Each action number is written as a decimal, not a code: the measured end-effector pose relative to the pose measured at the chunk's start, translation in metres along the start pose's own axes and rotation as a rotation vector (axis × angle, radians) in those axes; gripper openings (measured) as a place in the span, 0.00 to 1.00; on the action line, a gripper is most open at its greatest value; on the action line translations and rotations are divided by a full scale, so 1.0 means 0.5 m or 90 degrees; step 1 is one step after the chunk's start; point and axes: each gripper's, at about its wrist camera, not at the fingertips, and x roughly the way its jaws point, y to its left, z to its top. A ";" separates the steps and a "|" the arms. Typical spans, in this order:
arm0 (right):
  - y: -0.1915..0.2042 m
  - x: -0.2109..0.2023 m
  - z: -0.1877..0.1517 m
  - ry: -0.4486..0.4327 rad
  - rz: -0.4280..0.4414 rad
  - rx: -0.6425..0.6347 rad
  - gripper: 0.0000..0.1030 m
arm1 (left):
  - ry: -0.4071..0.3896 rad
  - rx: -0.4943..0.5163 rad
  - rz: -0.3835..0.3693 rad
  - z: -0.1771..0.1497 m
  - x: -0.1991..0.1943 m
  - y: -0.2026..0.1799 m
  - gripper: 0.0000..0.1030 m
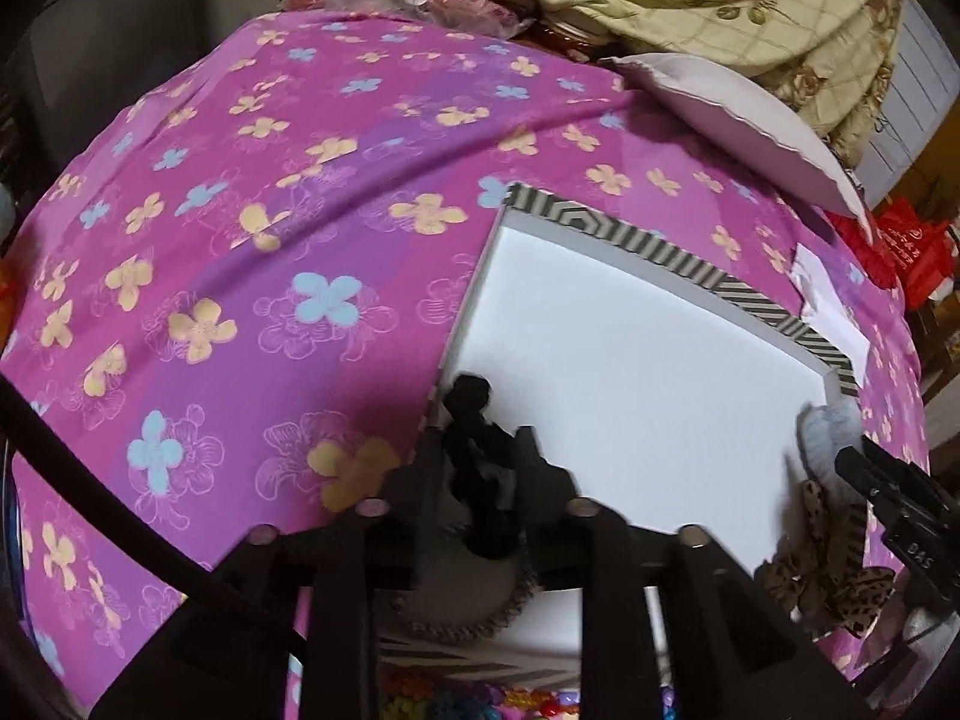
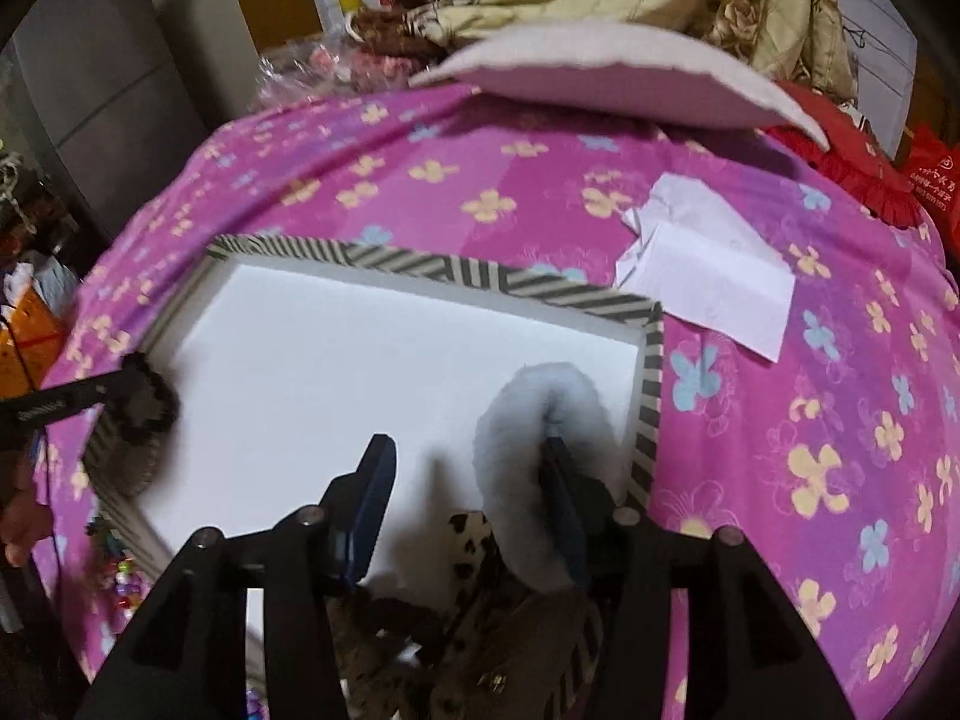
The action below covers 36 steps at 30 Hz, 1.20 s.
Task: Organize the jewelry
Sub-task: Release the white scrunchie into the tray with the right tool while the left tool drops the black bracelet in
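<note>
Left tool (image 1: 480, 450) clamped on blurred black scrunchie (image 1: 477, 420), right tool (image 2: 468, 468) apart, one finger hidden inside fluffy grey scrunchie (image 2: 528, 414), leopard item (image 2: 471, 540) half-hidden near box (image 2: 420, 267).

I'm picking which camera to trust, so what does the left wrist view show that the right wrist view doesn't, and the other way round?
Only the left wrist view: the left gripper close up, its jaws shut on a black scrunchie.

Only the right wrist view: the right gripper's open jaws, one finger inside the grey fluffy scrunchie, and the whole folded white paper.

Both: the striped box, leopard-print scrunchie and pink floral cloth.
</note>
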 end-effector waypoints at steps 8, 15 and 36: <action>0.009 -0.076 -0.023 -0.036 0.007 0.017 0.54 | -0.040 0.024 0.013 -0.022 -0.058 -0.018 0.37; 0.051 -0.139 -0.074 -0.062 0.005 0.013 0.54 | -0.091 0.046 0.045 -0.060 -0.122 -0.019 0.37; 0.146 -0.213 -0.257 -0.070 0.052 0.088 0.62 | -0.141 0.077 0.067 -0.240 -0.232 -0.034 0.37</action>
